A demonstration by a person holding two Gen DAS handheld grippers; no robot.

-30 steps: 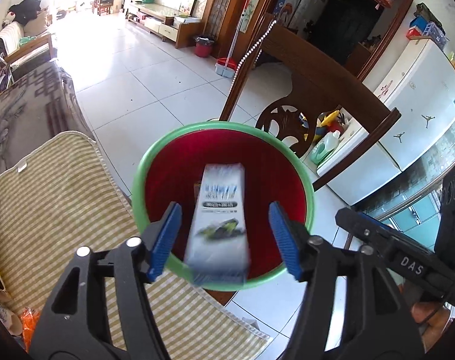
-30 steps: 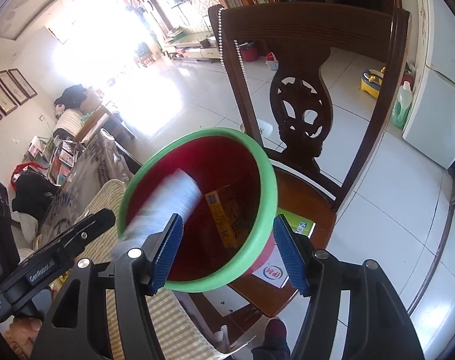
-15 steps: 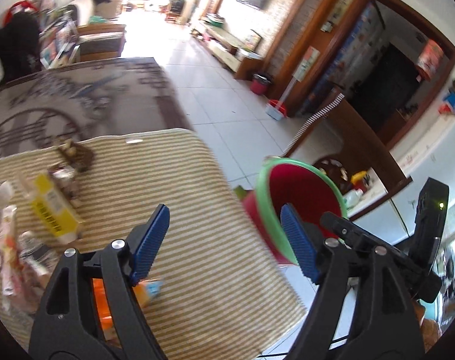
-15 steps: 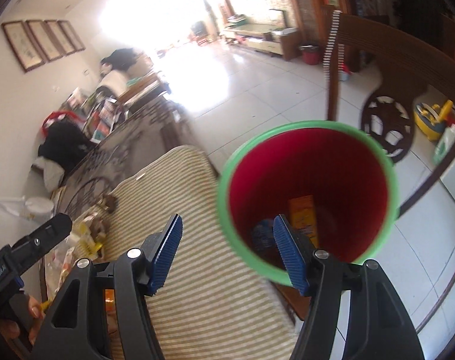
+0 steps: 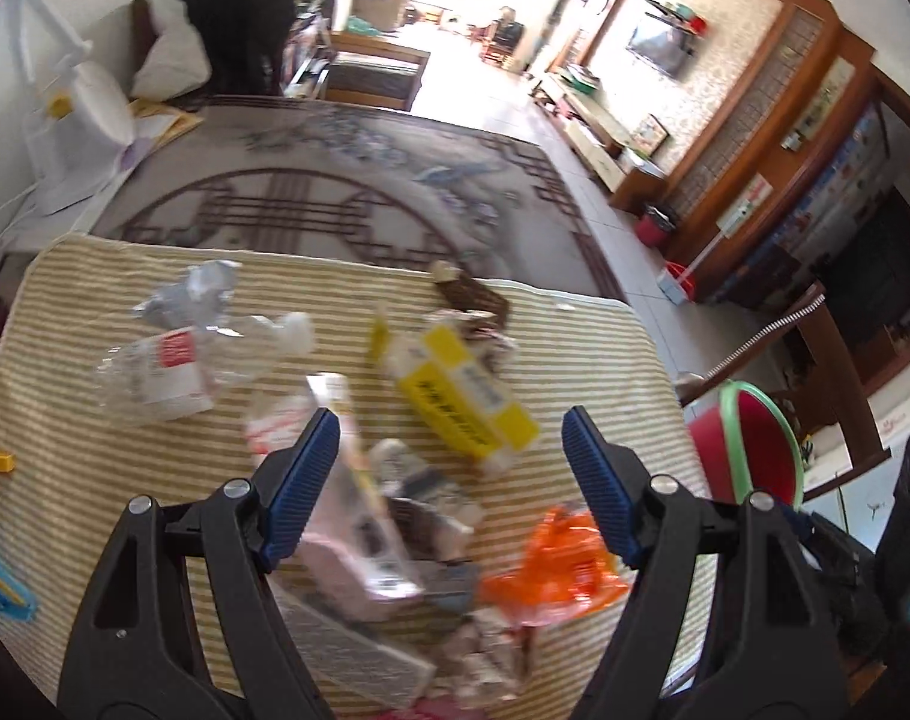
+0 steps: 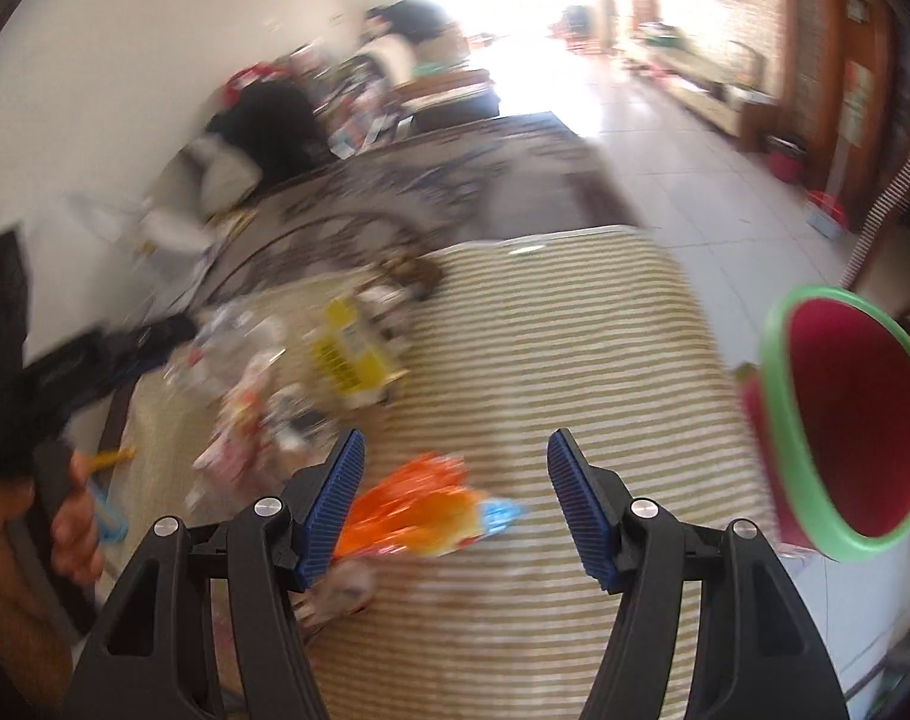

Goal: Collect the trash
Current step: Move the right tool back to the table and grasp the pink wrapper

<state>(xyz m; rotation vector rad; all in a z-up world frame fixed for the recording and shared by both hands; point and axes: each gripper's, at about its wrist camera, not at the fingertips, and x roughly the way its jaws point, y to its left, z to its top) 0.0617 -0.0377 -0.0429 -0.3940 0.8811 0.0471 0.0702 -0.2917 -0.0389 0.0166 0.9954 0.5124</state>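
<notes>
In the left wrist view the left gripper (image 5: 449, 468) fills the lower frame, its jaws apart after just widening, nothing pinched between them. Beyond its tips litter lies scattered on the striped mat (image 5: 575, 336): an orange wrapper (image 5: 551, 576) at lower right, a yellow box (image 5: 461, 396) at centre, a crushed clear bottle (image 5: 161, 372) at left. The red bin (image 5: 749, 444), green-rimmed, sits at the right edge; its contents cannot be made out. In the blurred right wrist view the right gripper (image 6: 455, 498) hangs over the mat with jaws apart and empty, while a hand (image 6: 41, 516) grips the other tool at lower left.
</notes>
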